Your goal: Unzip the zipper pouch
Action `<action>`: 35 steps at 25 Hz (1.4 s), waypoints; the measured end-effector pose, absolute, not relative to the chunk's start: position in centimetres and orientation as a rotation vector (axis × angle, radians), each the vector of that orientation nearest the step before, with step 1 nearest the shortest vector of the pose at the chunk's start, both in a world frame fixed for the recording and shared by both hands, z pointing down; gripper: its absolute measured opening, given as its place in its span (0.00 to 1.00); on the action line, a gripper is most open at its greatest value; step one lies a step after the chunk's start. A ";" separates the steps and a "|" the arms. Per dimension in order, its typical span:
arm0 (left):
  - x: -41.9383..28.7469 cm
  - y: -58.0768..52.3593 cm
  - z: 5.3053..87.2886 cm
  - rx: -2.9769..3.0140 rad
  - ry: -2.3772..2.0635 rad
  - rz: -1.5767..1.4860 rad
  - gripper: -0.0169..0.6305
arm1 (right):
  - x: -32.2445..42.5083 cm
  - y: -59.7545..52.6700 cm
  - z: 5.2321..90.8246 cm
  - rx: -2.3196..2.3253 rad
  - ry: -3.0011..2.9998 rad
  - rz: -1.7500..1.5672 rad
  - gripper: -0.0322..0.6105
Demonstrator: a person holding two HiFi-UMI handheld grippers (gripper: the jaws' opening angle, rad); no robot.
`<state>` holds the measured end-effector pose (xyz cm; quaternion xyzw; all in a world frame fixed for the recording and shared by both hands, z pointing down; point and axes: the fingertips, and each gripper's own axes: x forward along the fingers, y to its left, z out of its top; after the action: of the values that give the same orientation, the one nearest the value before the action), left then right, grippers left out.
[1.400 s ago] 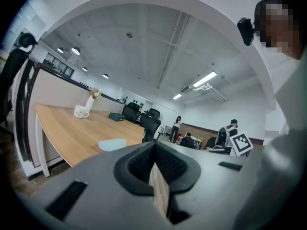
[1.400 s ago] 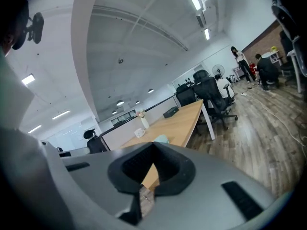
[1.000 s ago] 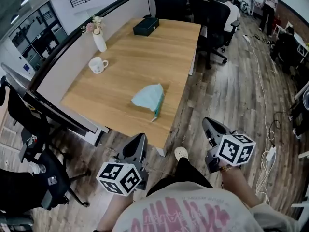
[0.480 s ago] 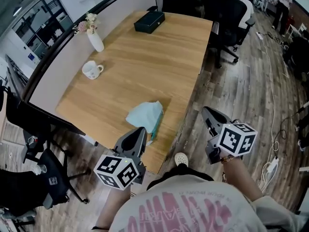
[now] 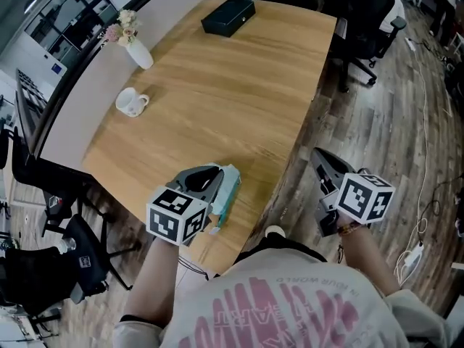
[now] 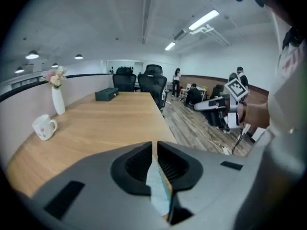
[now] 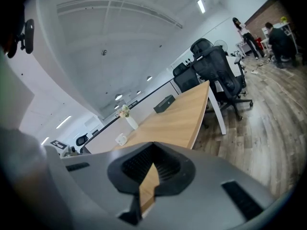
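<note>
A light teal zipper pouch lies flat near the front edge of the wooden table. My left gripper hovers right over the pouch's left part and hides it. Its jaws have just been opening and now stand a narrow slit apart. In the left gripper view the pouch shows through that slit under my left gripper; no pad presses on it. My right gripper is shut and empty, held over the floor to the right of the table's edge. My right gripper looks along the table.
A white mug and a vase of flowers stand at the table's left side. A black box sits at its far end. Office chairs stand beyond the far right corner. People are far off in the room.
Both grippers have moved forward toward the table. The left one has rolled and come down over the pouch, and now covers part of it. The right one stays beside the table.
</note>
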<state>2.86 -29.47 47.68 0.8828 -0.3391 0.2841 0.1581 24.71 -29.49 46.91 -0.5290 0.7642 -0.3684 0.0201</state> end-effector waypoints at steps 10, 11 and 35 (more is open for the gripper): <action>6.3 -31.1 54.8 2.424 -0.379 1.464 0.32 | 27.5 -32.2 49.9 -1.633 2.313 -1.255 0.05; 6.3 -30.9 55.5 2.398 -0.317 1.526 0.33 | 27.7 -32.3 50.2 -1.633 2.303 -1.268 0.05; 3.4 -28.2 54.7 2.395 -0.485 1.076 0.07 | 24.1 -31.3 50.9 -1.571 2.330 -1.329 0.05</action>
<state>3.37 -28.23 54.66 0.8722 -0.1767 0.3918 0.2336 24.05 -31.34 50.90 -0.5052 0.7494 -0.4276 0.0167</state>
